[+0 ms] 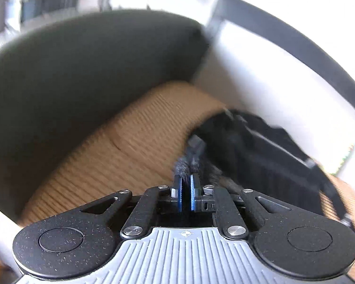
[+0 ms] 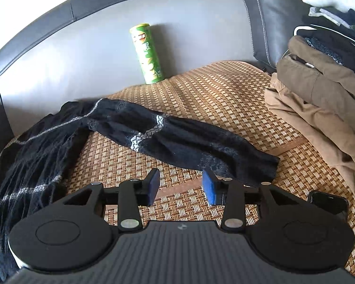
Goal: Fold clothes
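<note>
A black sweater (image 2: 153,132) with white patterned bands lies spread on the woven mat (image 2: 224,99); one sleeve stretches toward the right. My right gripper (image 2: 182,187) is open and empty, hovering just in front of the sleeve's cuff end. In the blurred left wrist view, my left gripper (image 1: 186,184) is shut on a fuzzy dark edge of the black sweater (image 1: 260,156), which trails off to the right over the mat (image 1: 120,146).
A green chip can (image 2: 147,53) stands against the grey sofa back (image 2: 82,54). A stack of folded brown and tan clothes (image 2: 319,99) lies at the right. A dark phone (image 2: 329,203) lies on the mat near my right gripper. A dark cushion (image 2: 272,11) leans at the back.
</note>
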### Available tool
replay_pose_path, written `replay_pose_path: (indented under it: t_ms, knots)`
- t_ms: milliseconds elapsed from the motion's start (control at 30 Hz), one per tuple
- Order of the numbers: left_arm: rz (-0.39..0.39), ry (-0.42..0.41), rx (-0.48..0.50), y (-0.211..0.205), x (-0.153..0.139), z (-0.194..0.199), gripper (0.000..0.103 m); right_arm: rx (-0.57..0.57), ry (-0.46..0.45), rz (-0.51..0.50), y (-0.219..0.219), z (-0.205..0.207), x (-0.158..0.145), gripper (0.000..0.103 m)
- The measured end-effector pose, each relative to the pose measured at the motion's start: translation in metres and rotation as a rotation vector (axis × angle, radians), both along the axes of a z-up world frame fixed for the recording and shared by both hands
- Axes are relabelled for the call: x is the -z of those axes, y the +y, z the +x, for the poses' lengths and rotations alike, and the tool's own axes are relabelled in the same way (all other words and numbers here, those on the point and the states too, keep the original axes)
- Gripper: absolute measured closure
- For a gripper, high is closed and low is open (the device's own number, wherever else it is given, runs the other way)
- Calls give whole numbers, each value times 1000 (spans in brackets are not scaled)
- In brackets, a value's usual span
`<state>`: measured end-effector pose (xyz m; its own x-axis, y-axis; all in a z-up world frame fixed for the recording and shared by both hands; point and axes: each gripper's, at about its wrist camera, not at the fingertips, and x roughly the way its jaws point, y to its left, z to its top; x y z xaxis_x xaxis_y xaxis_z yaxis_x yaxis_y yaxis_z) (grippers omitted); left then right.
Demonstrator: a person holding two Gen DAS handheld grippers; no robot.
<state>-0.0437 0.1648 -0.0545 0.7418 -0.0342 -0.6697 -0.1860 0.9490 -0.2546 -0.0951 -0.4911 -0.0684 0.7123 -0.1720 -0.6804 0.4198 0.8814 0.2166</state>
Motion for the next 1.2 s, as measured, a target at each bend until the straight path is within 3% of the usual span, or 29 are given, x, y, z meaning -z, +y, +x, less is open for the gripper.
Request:
replay_pose_path:
  t_ms: [67,233,500,633,700,733,767,800,867,967,1100,1200]
  knots:
    - [38,3,-55,15,-4,5,103,0,3,5,1,0,2,59]
    - [101,74,-280,61,18,28,103,-3,27,7,3,-4,10,59]
    - [263,121,-446,83,43,71,103,25,71,4,-7,-10,15,58]
    - [354,143,-435,69,53,90,103,22,81,-2,-4,-9,16,58]
    - [482,186,-379,49,63,100,102,16,83,2,-2,-8,16,58]
    - [512,250,-322,42,72,105,79,13,83,4,0,-7,16,58]
    - [542,312,-268,36,80,109,82,5,81,7,1,-6,16,58]
    - [569,359,-244,33,87,110,77,-6,77,10,4,-6,15,58]
    - [537,372,-241,33,89,102,58,-28,70,10,8,-5,13,56]
    - [482,355,-253,36,77,89,54,-52,56,4,12,-5,6,54]
    - [418,241,-239,31,29,74,42,-85,31,-1,17,-3,-7,51]
    - [285,167,-145,14,-7,79,32,-115,3,9,24,6,-18,49]
